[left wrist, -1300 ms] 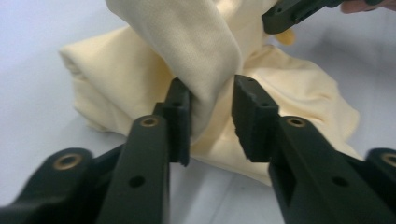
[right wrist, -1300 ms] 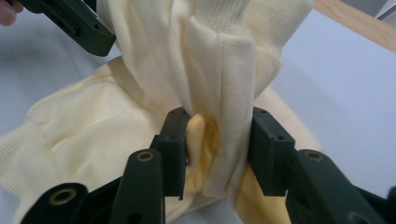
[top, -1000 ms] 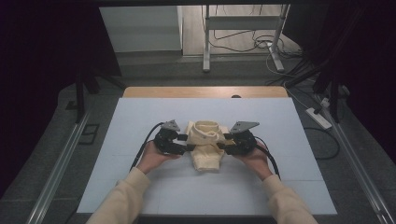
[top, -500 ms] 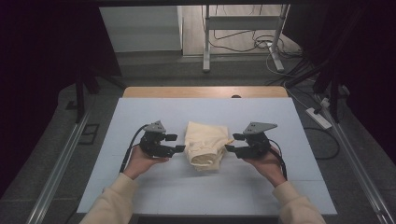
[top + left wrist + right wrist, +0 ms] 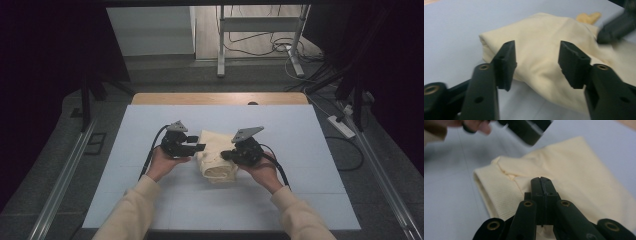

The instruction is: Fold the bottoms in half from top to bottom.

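Handling a folded cream knit garment (image 5: 216, 156) lying mid-table on the pale blue tabletop (image 5: 310, 150): judged soft, light and limp, likely to sag and unfold unless taken by its thicker ribbed edge (image 5: 496, 195). Left gripper (image 5: 536, 61): jaws have just been closing, pads apart and clear of the cloth. Right gripper (image 5: 541, 185): jaws together, empty, over the fabric.

From my feed I see a pale blue table top (image 5: 300, 130) with a wooden edge (image 5: 220, 98) at its far side. Grey floor (image 5: 400, 165) surrounds it; a white power strip (image 5: 341, 126) lies at the right. Beyond stand metal stand legs (image 5: 220, 45), loose cables (image 5: 265, 42) and a white panel (image 5: 150, 30); both sides are dark
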Demonstrator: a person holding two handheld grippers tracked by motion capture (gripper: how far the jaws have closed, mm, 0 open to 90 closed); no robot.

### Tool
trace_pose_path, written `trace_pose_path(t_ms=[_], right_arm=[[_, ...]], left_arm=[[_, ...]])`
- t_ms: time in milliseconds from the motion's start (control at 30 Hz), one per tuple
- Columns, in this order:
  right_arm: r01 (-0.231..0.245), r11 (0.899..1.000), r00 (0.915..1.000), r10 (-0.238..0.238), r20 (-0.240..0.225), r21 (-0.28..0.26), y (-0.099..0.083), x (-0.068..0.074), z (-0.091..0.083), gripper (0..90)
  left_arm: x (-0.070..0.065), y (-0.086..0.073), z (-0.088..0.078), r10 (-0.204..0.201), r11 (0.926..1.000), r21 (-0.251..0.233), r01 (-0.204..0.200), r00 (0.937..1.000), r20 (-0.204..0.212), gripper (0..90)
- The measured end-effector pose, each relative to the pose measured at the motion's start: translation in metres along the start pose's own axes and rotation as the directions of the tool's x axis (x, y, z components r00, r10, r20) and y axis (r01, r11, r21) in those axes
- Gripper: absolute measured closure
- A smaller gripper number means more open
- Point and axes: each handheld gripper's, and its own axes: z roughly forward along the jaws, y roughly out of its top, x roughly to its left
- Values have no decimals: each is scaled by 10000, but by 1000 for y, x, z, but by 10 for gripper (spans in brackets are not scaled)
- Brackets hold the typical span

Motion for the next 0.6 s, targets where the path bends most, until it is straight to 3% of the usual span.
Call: trace_pose_path(t_ms=[100,167,267,433,600], right_arm=[[-75,9963,9994,103,-321,860,-13,3,11,892],[-191,9944,9995,216,-227,1037,-23,3,15,894],[-495,9954,9983,519,-281,820,-29,-1,14,894],[-286,9953,9995,296,-90,926,-29,1,17,894],[-581,9960,9979,598,-248,676,-32,-4,17,894]], left_arm=[[1,0,2,6,10000,88,-6,10000,24,532],[0,0,3,48,9999,131,-49,10000,13,531],[-1,0,2,66,9999,91,-66,10000,23,529],[-3,0,-1,125,9999,46,-125,9998,122,514],[-3,0,-4,189,9998,88,-192,9994,305,496]])
